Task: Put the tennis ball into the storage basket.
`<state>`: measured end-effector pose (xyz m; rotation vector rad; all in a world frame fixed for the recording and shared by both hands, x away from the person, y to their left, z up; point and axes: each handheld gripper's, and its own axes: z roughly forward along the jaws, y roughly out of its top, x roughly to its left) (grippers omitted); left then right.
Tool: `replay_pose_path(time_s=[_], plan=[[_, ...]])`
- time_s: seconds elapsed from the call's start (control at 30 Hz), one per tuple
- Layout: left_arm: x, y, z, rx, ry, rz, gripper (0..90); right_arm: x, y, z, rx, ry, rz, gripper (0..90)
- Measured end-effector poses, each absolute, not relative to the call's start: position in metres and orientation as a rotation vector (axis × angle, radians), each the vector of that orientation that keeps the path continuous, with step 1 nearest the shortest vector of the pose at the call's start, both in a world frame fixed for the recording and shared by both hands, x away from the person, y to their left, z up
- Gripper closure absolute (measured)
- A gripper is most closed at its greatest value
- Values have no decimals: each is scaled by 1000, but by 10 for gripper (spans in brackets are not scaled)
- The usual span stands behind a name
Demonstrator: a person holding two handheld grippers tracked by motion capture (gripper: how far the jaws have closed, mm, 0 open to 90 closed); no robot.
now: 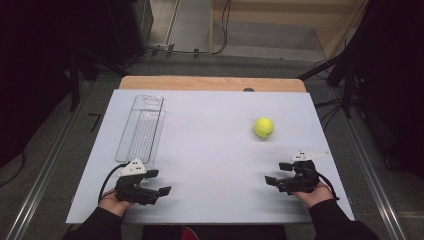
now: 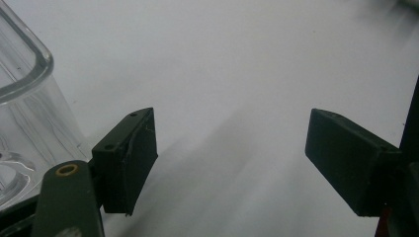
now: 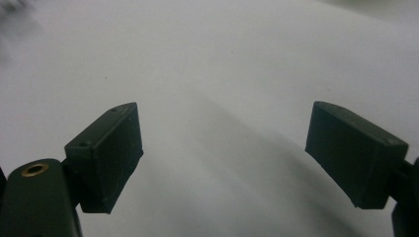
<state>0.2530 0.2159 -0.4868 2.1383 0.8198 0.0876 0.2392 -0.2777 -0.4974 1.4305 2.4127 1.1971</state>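
- Tennis ball (image 1: 263,127): yellow-green, resting on the bare white table (image 1: 210,150), right of centre. It serves as the landmark for every entry below. Round, so no long axis to line up with; any approach angle should serve.
- Right gripper (image 1: 279,173): near the ball, toward the person and slightly to the right of it. Its jaws stand well apart with nothing between them, and the right gripper view shows bare table in the gap. Judged the nearer tool by a wide margin.
- Left gripper (image 1: 158,181): well apart from the ball, far to its left and nearer the person. Jaws spread wide, holding nothing; they point toward the table's middle.
- Clear plastic tray (image 1: 141,129): long and narrow, well left of the ball. Its long axis runs away from the person; its near end sits just beside the left gripper, and its rounded corner (image 2: 24,64) appears beside that gripper's jaw in the left gripper view.
- Key relation: the ball lies ahead of the right gripper and a little to its left, with open tabletop between them.
- Edges: the table's right edge is nearer the ball than the left edge; the far wooden edge (image 1: 212,83) lies beyond it with room to spare.
- Risk, judged: a nudged ball may roll; a centred closing seems wise.
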Motion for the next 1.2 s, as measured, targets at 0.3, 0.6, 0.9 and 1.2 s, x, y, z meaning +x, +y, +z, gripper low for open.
replay_pose_path(time_s=[0.3,0.6,0.9,1.2], plan=[[253,217,-486,2126,822,94,208,239,-276,-497,1423,2416,1198,126],[252,219,-484,2097,838,98,208,240,-274,-497,1405,2428,1213,126],[253,220,-484,2097,844,111,208,241,-275,-497,1417,2415,1231,126],[253,220,-484,2098,844,111,208,241,-277,-497,1432,2407,1234,126]])
